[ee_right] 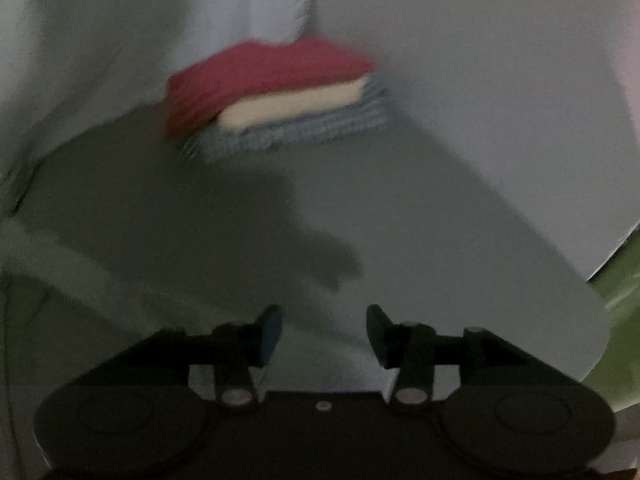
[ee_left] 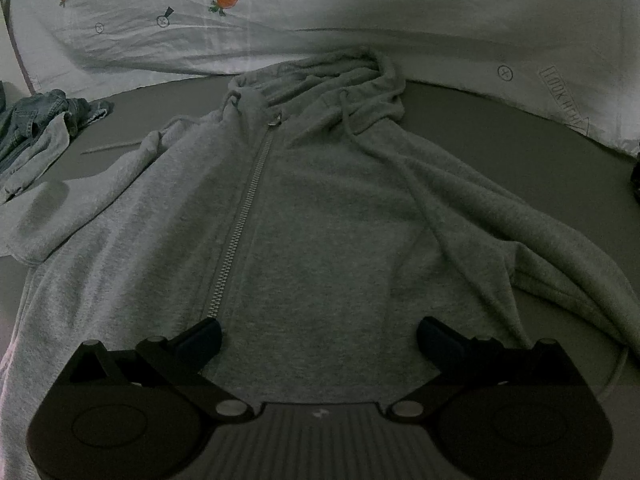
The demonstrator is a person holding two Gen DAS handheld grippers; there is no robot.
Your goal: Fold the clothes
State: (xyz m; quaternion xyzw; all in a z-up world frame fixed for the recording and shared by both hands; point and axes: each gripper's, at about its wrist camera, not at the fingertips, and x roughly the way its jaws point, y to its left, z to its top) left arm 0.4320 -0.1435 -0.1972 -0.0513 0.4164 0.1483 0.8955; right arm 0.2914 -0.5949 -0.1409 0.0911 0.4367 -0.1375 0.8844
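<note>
Grey fleece fills the left wrist view: a zip-front hoodie [ee_left: 320, 208] lies front-up on the dark mat [ee_left: 500, 120], hood [ee_left: 360, 80] bunched at the top centre, zipper [ee_left: 240, 224] running down left of centre, one sleeve [ee_left: 520, 216] trailing toward the lower right. The left gripper [ee_left: 319, 336] hangs over the hem with its jaws spread wide and nothing between them. The right gripper [ee_right: 324, 330] is partly parted and empty too, over bare mat in a blurred view, with only a pale strip of cloth at that frame's left edge, likely part of the same garment.

The step in hand looks like the start of folding. It would go best by first bringing the loose sleeve in across the chest, pinching cloth near the seam rather than the drawstring [ee_left: 348, 120], and keeping the zipper flat so the body does not twist.

Around it, a white quilt [ee_left: 200, 40] printed with carrots borders the upper frame, denim [ee_left: 36, 120] lies crumpled at the left edge, and a stack of folded clothes [ee_right: 276, 96], red on cream on grey, sits in the upper centre of the right view.
</note>
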